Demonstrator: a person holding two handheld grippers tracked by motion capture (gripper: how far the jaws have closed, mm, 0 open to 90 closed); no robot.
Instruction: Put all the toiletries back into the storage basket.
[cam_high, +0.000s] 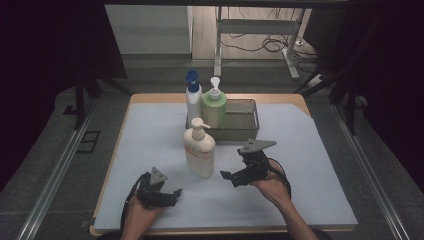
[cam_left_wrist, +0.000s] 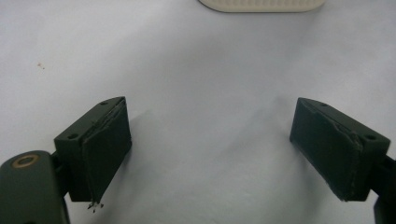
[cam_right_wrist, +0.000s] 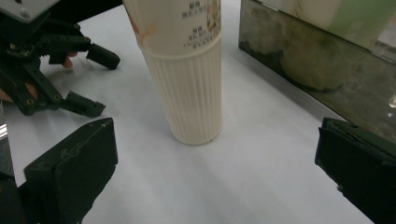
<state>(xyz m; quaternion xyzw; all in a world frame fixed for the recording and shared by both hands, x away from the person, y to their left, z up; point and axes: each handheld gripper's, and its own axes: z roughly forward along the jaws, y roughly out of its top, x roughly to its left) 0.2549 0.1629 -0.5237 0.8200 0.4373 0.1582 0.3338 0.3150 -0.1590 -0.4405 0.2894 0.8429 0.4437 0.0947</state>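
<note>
A cream pump bottle (cam_high: 199, 150) stands upright on the pale sheet in front of a metal mesh basket (cam_high: 243, 131). In the right gripper view the bottle's ribbed lower half (cam_right_wrist: 187, 79) rises just beyond the open jaws. My right gripper (cam_high: 228, 178) is open and empty, pointing left at the bottle's base (cam_right_wrist: 215, 135). My left gripper (cam_high: 175, 196) rests low at the front left, open and empty, with the bottle's bottom edge (cam_left_wrist: 261, 4) ahead of its jaws (cam_left_wrist: 210, 109). The left gripper (cam_right_wrist: 46, 70) also appears beyond the bottle in the right gripper view.
A green pump bottle (cam_high: 214, 107) stands in the basket's left end. A white bottle with a blue cap (cam_high: 193, 99) stands at the basket's left side. The basket wall (cam_right_wrist: 299, 65) lies close to the right of the bottle. Table edges drop off all around.
</note>
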